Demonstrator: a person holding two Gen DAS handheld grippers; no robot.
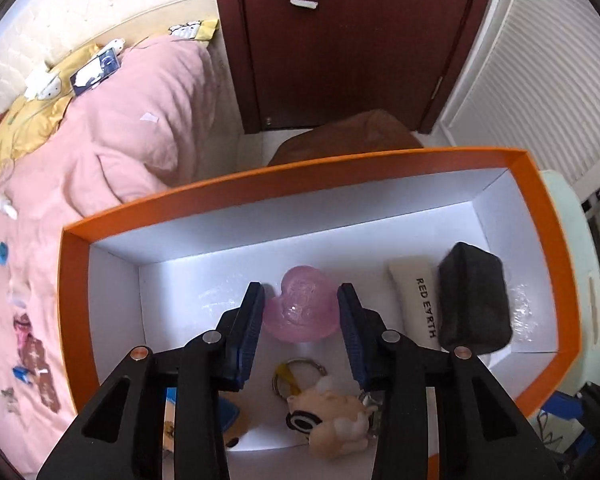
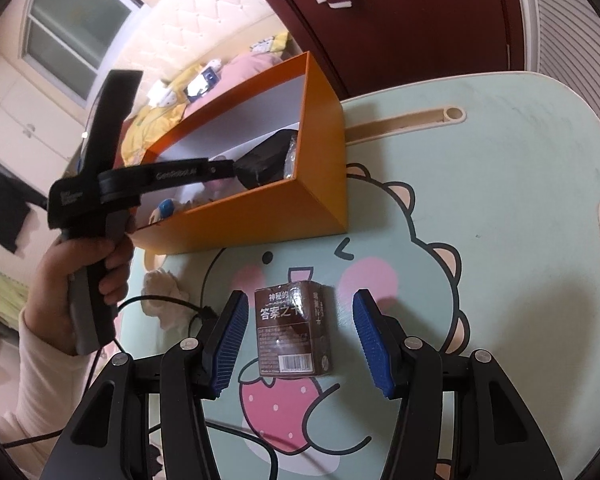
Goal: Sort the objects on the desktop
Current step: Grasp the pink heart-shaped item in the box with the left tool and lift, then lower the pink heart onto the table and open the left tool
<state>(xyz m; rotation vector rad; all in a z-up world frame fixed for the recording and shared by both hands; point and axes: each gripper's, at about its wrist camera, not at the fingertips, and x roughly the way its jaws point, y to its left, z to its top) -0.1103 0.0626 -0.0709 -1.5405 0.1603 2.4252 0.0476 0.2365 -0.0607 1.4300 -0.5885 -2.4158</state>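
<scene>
Right claw (image 2: pixel 298 338) is gaping astride the brown box (image 2: pixel 292 330) on the bench (image 2: pixel 500 200), likely for binning; left claw (image 1: pixel 300 320) is hanging released over the orange box (image 1: pixel 300 172).

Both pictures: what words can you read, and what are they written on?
"RED EARTH": on the white tube in the orange box.
"神秘的" and "答案之书": on the brown card box on the table.
"GenRobot.AI": on the left gripper; blurry, likely.
Fine print and barcode digits on the card box: too small to read.
</scene>
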